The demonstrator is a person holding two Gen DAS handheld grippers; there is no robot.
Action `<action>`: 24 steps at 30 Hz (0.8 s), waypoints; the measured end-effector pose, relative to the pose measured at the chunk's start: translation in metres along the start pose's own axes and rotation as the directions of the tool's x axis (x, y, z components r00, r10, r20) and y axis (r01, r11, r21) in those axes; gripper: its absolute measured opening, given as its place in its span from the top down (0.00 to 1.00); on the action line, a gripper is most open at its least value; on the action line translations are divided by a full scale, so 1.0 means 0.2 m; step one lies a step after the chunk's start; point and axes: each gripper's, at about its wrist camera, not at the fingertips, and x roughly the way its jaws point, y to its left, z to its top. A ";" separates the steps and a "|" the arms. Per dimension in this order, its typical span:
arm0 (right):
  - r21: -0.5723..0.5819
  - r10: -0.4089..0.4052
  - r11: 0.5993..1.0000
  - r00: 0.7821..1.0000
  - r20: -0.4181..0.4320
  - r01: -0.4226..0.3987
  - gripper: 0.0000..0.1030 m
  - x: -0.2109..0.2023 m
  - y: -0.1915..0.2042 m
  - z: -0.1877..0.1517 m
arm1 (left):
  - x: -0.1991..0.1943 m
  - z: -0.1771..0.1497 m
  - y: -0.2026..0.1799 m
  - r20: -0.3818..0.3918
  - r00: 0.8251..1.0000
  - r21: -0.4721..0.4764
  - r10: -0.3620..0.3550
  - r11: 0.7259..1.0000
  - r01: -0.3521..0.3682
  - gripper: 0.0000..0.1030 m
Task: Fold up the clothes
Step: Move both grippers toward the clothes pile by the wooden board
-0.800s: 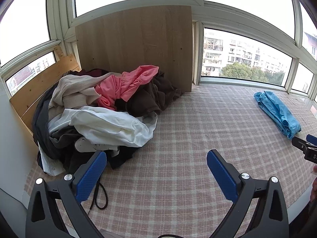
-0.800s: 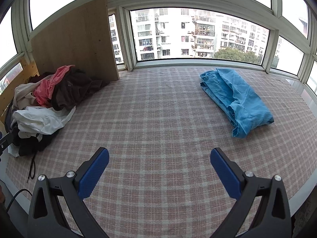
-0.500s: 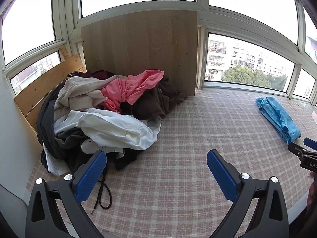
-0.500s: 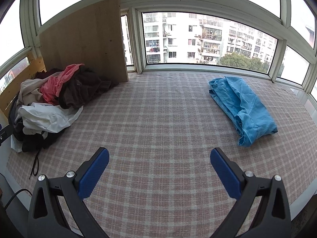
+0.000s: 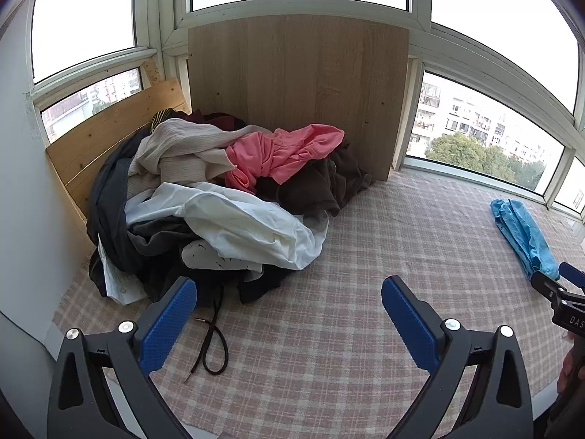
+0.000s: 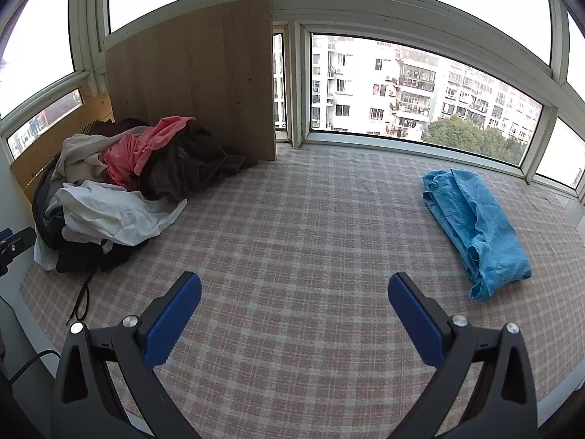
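Observation:
A heap of unfolded clothes (image 5: pixel 219 205) lies in the left corner of the checked cloth: a white shirt (image 5: pixel 248 226), a pink top (image 5: pixel 285 153), a beige knit and dark garments. My left gripper (image 5: pixel 289 292) hovers open just in front of the heap, touching nothing. A folded blue garment (image 6: pixel 475 226) rests at the right. My right gripper (image 6: pixel 294 287) stands open above bare cloth, between the clothes heap (image 6: pixel 120 190) and the blue garment. In the left wrist view the blue garment (image 5: pixel 523 234) shows at the far right, beside the tip of the right gripper (image 5: pixel 563 285).
A tall wooden board (image 5: pixel 296 91) leans behind the heap, with a lower wooden panel (image 5: pixel 109 139) on the left. A black cord (image 5: pixel 212 344) trails out of the heap onto the pink checked cloth (image 6: pixel 310 237). Windows (image 6: pixel 420 91) ring the platform. A hand (image 5: pixel 570 369) shows at the right edge.
Both views have swung left and drawn nearer the heap, which now looks larger in the left wrist view. The blue garment has slid toward the right edge. Both grippers stay open.

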 end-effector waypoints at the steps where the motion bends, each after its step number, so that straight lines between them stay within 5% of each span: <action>1: -0.003 0.002 1.000 1.000 0.001 -0.002 0.00 0.00 0.03 0.00 | 0.01 -0.01 0.02 -0.005 1.000 -0.014 0.009 1.000 -0.009 0.01; 6: -0.016 0.015 1.000 1.000 0.007 -0.014 0.00 0.01 0.15 0.00 | 0.04 -0.03 0.12 -0.029 0.997 -0.059 0.067 0.996 -0.069 0.04; 15: -0.022 0.045 0.999 0.999 0.005 -0.045 0.00 0.07 0.35 -0.01 | 0.04 -0.05 0.32 -0.040 0.998 -0.150 0.055 0.987 -0.061 0.04; 24: -0.052 0.087 0.995 0.996 0.004 -0.086 0.00 0.13 0.50 -0.04 | 0.10 -0.06 0.40 -0.036 0.988 -0.050 0.153 0.987 -0.155 0.03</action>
